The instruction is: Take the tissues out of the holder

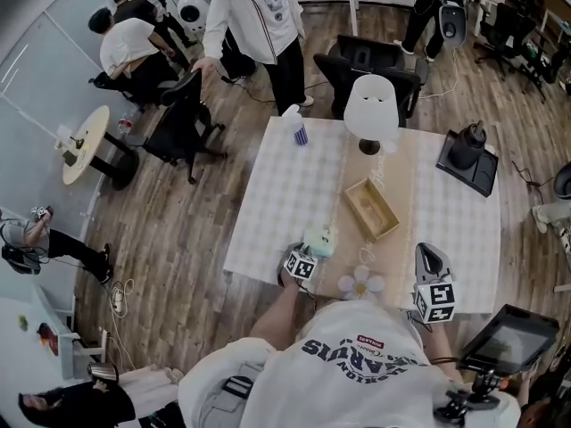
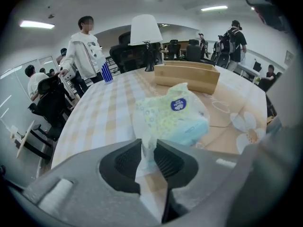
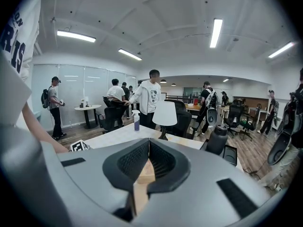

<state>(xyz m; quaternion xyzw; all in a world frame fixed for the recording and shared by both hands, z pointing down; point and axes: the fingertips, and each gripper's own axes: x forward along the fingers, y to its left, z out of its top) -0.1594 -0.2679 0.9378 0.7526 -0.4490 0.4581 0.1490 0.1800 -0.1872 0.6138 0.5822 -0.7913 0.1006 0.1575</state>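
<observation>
Looking down in the head view and seeing the tissue pack [image 1: 319,242] lying on the checked table [image 1: 268,194]. Lying outside the wooden holder [image 1: 355,210], just to its near left. Seeing the left gripper [image 1: 310,251] reaching the near end of the pack. Seeing the right gripper [image 1: 427,250] hanging over the near right part of the table, well apart from pack and holder. Not showing the jaws clearly from up here.

Looking along the left gripper [image 2: 147,143] in its own view and finding more. Standing a little apart, those jaws, with a thin white flap of the tissue pack [image 2: 177,117] running between them, looking loose and not squeezed. Also showing a round blue sticker [image 2: 178,104] on top of the pack, and the wooden holder [image 2: 187,78] standing farther off behind it. Showing a white lamp [image 2: 146,30] beyond, a blue spray bottle [image 2: 107,72] at the far left, and a flower mat [image 2: 248,129] on the right.

Looking along the right gripper [image 3: 148,139] in its own view: jaw tips pressing together and clamping nothing. Not catching the pack here. Showing instead the white lamp [image 3: 165,113], the blue spray bottle [image 3: 136,119], a black jug [image 3: 218,138] on the right, and people [image 3: 150,96] standing about the room.
</observation>
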